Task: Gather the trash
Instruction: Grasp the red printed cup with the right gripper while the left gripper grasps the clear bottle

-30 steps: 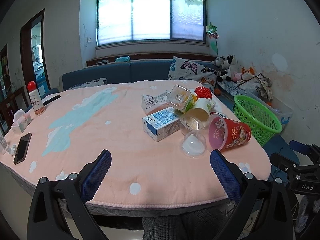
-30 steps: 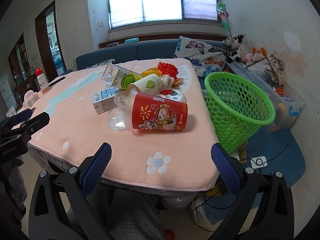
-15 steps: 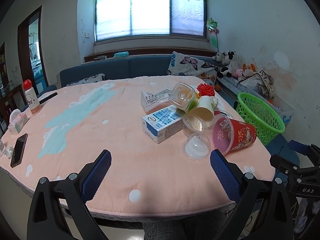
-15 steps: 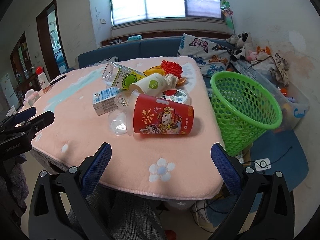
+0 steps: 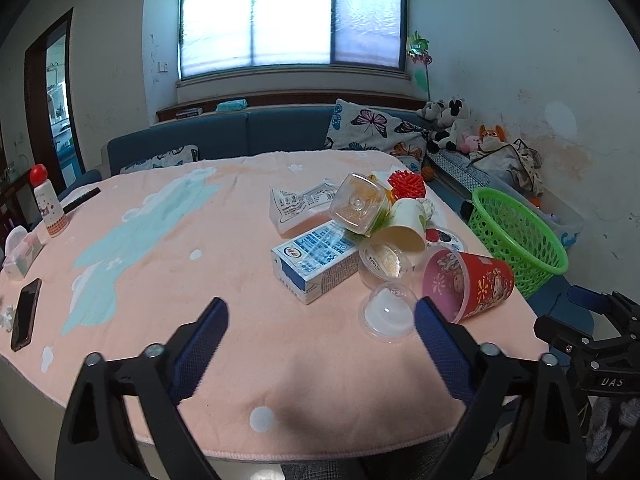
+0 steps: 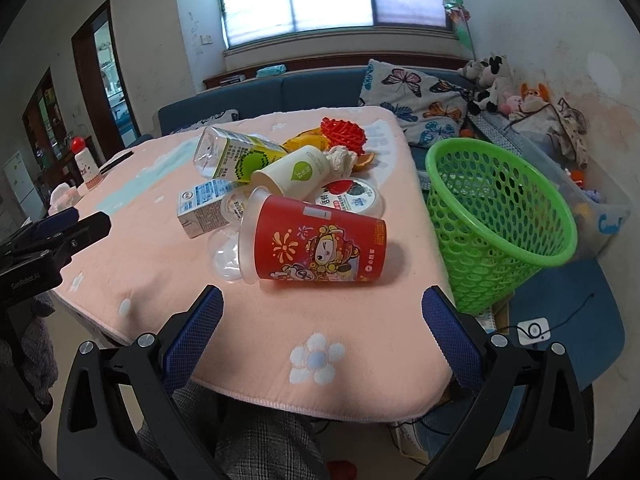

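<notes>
Clearly, both grippers hover empty at the bench's near edge, the left gripper (image 5: 320, 332) and right gripper (image 6: 322, 320) each with jaws spread wide. The red printed plastic cup (image 6: 316, 250) lies on its side nearest the right gripper, on the pink cloth-covered bench (image 6: 340, 344), left of the green perforated plastic basket (image 6: 500, 220). It looks light, thin-walled and easily crushed, likely to roll; a gentle hold across its middle seems best. Cartons and clear lids are piled just behind it.
</notes>
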Available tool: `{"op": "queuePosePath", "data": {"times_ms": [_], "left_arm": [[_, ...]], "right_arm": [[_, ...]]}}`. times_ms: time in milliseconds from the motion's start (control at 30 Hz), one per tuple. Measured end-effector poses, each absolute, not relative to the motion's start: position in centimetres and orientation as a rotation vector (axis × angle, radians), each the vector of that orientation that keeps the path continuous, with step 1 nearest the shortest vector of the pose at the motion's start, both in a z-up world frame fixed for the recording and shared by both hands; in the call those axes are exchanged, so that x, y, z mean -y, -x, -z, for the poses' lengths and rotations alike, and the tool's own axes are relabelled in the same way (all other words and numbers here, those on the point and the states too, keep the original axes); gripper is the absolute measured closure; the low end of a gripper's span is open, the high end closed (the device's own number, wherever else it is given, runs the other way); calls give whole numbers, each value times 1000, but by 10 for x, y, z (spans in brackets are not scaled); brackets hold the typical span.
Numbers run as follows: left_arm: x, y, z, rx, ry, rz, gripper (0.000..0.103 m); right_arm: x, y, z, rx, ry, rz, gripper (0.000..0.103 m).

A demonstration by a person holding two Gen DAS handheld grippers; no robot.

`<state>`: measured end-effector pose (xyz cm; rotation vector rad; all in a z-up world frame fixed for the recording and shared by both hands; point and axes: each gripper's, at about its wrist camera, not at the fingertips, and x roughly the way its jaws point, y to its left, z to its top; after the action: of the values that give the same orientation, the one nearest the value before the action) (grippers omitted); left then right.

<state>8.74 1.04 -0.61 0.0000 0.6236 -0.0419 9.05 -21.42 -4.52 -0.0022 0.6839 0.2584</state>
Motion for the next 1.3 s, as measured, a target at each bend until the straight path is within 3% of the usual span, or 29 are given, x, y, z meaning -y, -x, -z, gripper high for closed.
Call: {"op": "queuePosePath", "data": {"times_ms": [867,1300], "left_arm": [[-15,-157,8,-682,18,117,19],[9,-218,12,-714,-85,227,19]], "right_arm": [[163,-170,71,-726,678,-668,4],[146,-207,102,-806,798,-804,5]]}}
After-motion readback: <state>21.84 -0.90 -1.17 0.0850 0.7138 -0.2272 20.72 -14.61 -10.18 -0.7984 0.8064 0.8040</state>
